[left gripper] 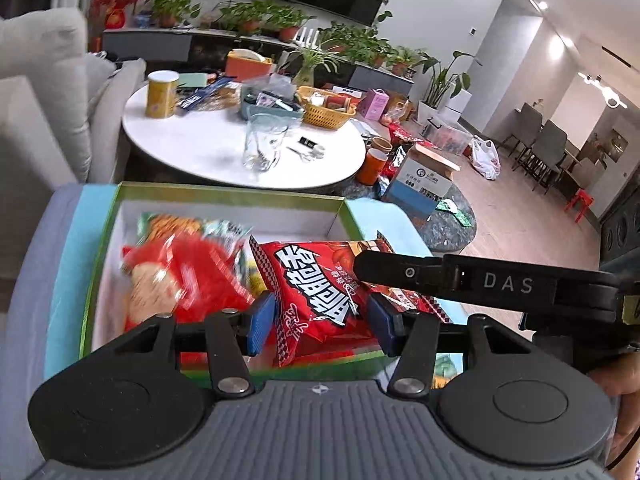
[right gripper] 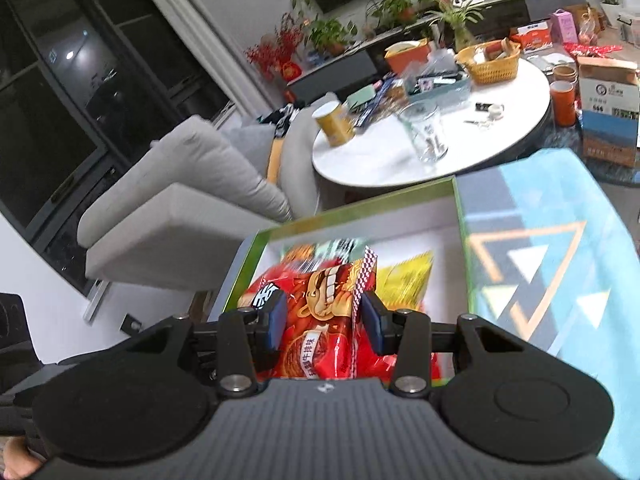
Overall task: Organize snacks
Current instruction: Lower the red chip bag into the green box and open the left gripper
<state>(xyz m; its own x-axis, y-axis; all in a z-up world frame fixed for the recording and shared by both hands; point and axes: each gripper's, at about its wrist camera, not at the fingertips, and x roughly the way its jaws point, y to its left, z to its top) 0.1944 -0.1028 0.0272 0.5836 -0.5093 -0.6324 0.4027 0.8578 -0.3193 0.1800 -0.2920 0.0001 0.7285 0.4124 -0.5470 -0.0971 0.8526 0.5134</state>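
A green-rimmed box with a white inside holds several snack bags. A red snack bag with white lettering stands between the blue pads of my left gripper, which is shut on it. My right gripper is shut on the same red bag from the other side; its black finger crosses the left wrist view. Another red bag lies blurred at the box's left. A yellow bag lies in the box's right part.
The box rests on a blue patterned cloth. Beyond stands a round white table with a glass, a yellow can and a yellow basket. A grey sofa is at the left.
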